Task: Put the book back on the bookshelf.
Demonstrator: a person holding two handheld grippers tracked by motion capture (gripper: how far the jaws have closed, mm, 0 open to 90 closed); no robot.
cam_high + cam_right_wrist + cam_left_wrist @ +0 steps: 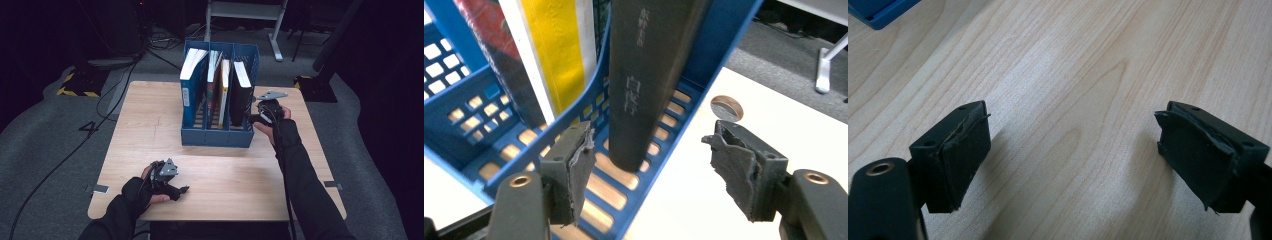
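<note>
Looking down from the high view, the right gripper [261, 116] sits at the right end of the blue file rack [218, 136], just beside the black book [240, 92] standing in its rightmost slot, while the left gripper [172, 189] rests apart near the table's [130, 150] front edge; a careless sweep here could tip the rack. From the left gripper view its jaws gape over bare wood, holding nothing; in the right gripper view the jaws stand open with the book's spine [644, 80] just ahead and the rack's wall between them, so closing now might pinch plastic instead.
</note>
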